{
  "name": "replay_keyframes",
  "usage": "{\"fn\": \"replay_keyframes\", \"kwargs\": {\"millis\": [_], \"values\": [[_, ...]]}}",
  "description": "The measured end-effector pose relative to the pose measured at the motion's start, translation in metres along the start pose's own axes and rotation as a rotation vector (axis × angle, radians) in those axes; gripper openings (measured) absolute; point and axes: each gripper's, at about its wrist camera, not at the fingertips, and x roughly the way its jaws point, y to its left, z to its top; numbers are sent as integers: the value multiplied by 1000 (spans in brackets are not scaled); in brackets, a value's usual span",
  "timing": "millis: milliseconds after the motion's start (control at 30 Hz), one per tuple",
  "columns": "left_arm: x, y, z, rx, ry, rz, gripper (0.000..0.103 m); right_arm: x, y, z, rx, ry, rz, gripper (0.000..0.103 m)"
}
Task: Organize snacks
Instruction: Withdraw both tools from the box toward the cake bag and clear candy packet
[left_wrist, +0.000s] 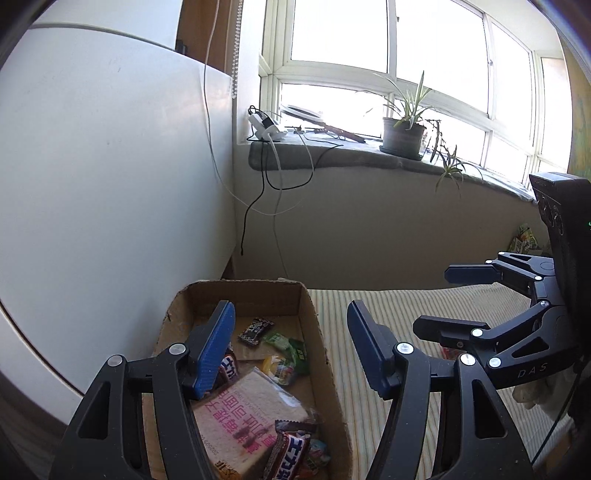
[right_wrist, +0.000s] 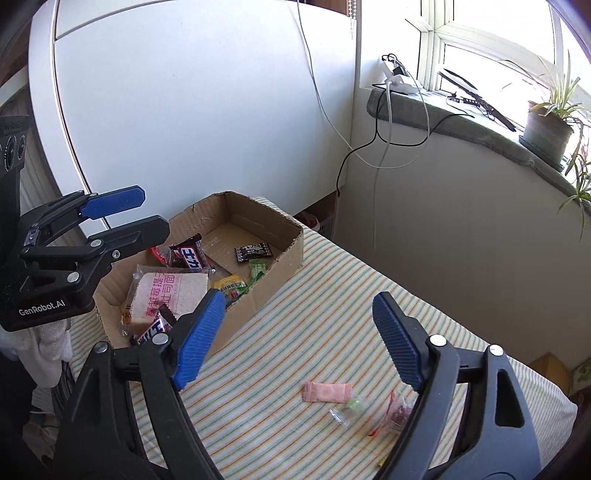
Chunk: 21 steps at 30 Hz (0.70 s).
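An open cardboard box (right_wrist: 291, 240) stands at the far left of the striped tablecloth (right_wrist: 332, 295). In it lie a wrapped sandwich-bread pack (right_wrist: 173, 291), a chocolate bar (right_wrist: 190, 256), a black packet (right_wrist: 254, 252) and green candies (right_wrist: 256, 267). On the cloth near me lie a pink packet (right_wrist: 327, 391), a clear-wrapped green candy (right_wrist: 349, 408) and a small red bag (right_wrist: 395, 413). My right gripper (right_wrist: 299, 299) hangs open and holds nothing, above the cloth beside the box. My left gripper (left_wrist: 290, 310) hovers open over the box (left_wrist: 310, 306), nothing between its fingers.
A white rounded panel (right_wrist: 184, 110) rises behind the box. Loose cables (right_wrist: 384, 140) hang from the grey windowsill (right_wrist: 461, 125), which carries a potted plant (right_wrist: 546, 133). The table's right edge drops off near a wooden thing (right_wrist: 550, 365).
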Motion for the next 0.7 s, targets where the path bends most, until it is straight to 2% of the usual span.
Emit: {"fn": "replay_keyframes", "kwargs": {"millis": [200, 367, 433, 500, 567, 700], "values": [[12, -45, -7, 32, 32, -108, 63, -22, -48, -31, 45, 22, -98, 89], [28, -88, -20, 73, 82, -192, 63, -20, -88, -64, 95, 82, -145, 89], [38, -103, -27, 88, 111, -214, 61, -17, -101, -76, 109, 104, -136, 89], [51, -117, -37, 119, 148, -226, 51, -11, -112, -85, 134, 123, -128, 89], [63, -129, -45, 148, 179, -228, 43, -7, -119, -94, 160, 139, -75, 89], [86, -146, -58, 193, 242, -237, 40, 6, -127, -103, 192, 155, -43, 89]]}}
